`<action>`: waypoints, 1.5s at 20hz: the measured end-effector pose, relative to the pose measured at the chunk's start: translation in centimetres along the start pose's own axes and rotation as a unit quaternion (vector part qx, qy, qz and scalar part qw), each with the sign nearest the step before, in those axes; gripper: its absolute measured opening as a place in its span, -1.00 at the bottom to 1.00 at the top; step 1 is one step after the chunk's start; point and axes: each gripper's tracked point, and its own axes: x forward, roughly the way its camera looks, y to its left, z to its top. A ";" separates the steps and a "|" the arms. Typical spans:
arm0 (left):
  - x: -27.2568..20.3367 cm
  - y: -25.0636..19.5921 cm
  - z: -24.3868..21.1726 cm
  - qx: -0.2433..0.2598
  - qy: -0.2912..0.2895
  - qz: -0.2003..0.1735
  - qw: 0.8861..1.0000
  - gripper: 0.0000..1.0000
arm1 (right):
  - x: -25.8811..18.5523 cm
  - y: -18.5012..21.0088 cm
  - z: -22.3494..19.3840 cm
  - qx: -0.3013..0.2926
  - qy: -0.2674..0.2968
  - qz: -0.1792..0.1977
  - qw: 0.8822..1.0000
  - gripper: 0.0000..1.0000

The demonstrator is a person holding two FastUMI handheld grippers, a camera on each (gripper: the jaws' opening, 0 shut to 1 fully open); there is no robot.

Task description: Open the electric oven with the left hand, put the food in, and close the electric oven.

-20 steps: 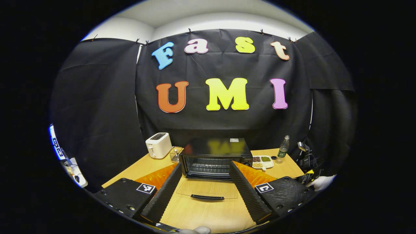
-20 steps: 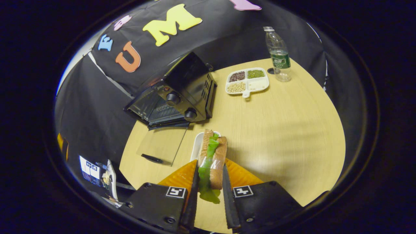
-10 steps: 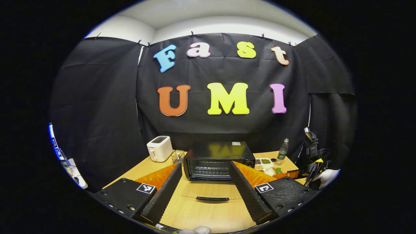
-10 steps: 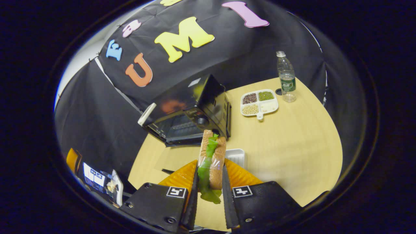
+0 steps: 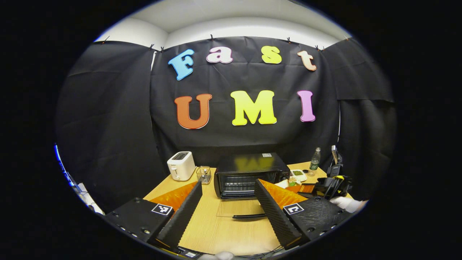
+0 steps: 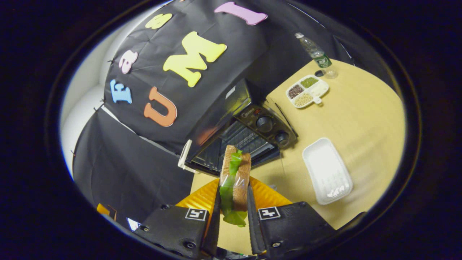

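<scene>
While the right claw (image 6: 232, 213) clamps the sandwich (image 6: 235, 180) upright, the open toaster oven (image 6: 236, 139) lies just beyond at twelve o'clock, mouth facing it. Well back from the oven's dropped door (image 5: 240, 207), the left claw (image 5: 228, 213) gapes wide, holding nothing.

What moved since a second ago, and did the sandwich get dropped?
No. The right gripper stayed shut on the sandwich and carried it up off the white tray, over toward the open oven; the tray now lies bare on the table. The left gripper drew back a little, still open. The oven door stayed down, and the bottle and bean dish stayed put.
</scene>
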 end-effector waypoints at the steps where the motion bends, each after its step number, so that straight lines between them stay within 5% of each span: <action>1: -0.2 0.4 -0.2 0.004 0.004 0.000 1.000 0.92 | 1.0 0.2 -0.3 0.015 -0.019 0.002 1.000 -0.24; 9: -0.8 0.7 -1.7 0.030 0.023 -0.017 0.999 0.91 | 9.6 1.4 -3.6 0.091 -0.084 0.009 0.992 -0.25; 17: -1.0 0.9 -3.2 0.040 0.043 -0.017 0.998 0.92 | 15.6 -0.2 -1.7 0.136 -0.140 -0.001 0.981 -0.25; 30: -0.5 0.7 -4.8 0.024 0.066 -0.010 0.998 0.92 | 20.6 -1.7 0.5 0.068 -0.140 -0.056 0.986 -0.16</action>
